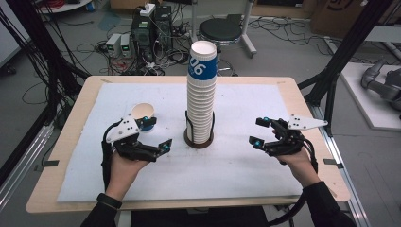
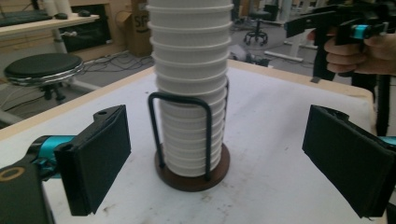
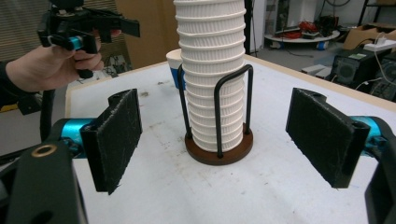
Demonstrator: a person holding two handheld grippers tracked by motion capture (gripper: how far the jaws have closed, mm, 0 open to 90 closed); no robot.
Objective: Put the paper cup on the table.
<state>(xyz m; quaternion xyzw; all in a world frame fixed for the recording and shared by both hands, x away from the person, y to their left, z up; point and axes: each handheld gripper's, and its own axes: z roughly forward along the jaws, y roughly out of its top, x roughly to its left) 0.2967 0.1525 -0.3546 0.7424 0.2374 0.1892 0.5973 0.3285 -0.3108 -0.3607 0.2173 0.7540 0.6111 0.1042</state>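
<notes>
A tall stack of white paper cups [image 1: 202, 94], the top one banded blue, stands in a black wire holder on a round brown base [image 1: 198, 141] at mid-table. A single blue-banded cup [image 1: 143, 115] stands upright to its left, partly hidden by my left gripper [image 1: 157, 133]. That gripper is open and empty, and the left gripper view has the stack [image 2: 191, 93] ahead between its black pads [image 2: 100, 158]. My right gripper [image 1: 257, 131] hovers right of the stack, also open and empty, its pads [image 3: 327, 135] flanking the stack [image 3: 212, 70] at a distance. The single cup [image 3: 173, 60] peeks from behind.
A white mat [image 1: 236, 165] covers the wooden table [image 1: 61, 142]. Beyond the far edge are a black stool [image 1: 220, 30], computer boxes [image 1: 151, 28] and cables on the floor. Black frame posts [image 1: 350, 47] rise on both sides of the table.
</notes>
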